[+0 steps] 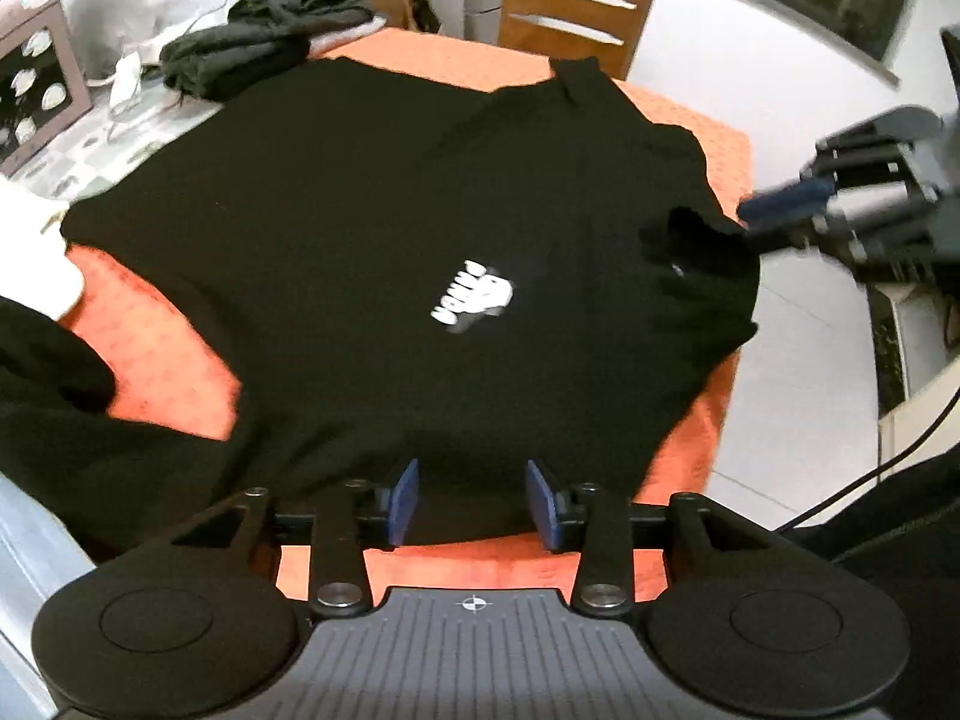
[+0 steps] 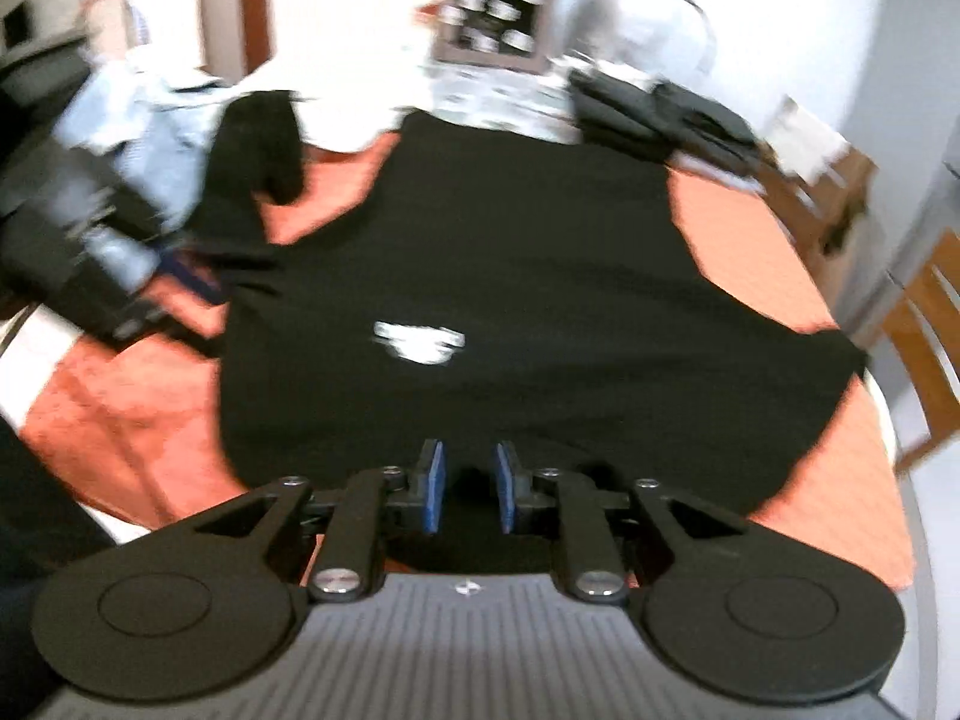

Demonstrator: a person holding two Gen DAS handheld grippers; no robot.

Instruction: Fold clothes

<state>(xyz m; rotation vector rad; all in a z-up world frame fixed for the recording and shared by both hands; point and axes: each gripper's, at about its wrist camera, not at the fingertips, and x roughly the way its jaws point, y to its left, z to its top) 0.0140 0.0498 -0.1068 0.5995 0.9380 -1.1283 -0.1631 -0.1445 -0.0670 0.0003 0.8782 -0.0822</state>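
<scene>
Black cotton T-shirt with white chest print (image 1: 384, 228) spread flat mid-frame on orange-clothed surface (image 1: 150, 354). Left hand-held gripper (image 1: 471, 504) jaws wide apart, empty, at near shirt edge. Right hand-held gripper (image 2: 468, 495) part-open, empty, over its near edge. Either pre-fold or just laid out; any fold needs an edge pinched.

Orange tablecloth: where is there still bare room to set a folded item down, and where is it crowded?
The black T-shirt covers most of the orange tablecloth. Bare patches: the wedge between body and sleeve nearest the left gripper, the far corner by the wooden chair, and the strip beside the right gripper. The dark clothes pile crowds the far-left end.
</scene>
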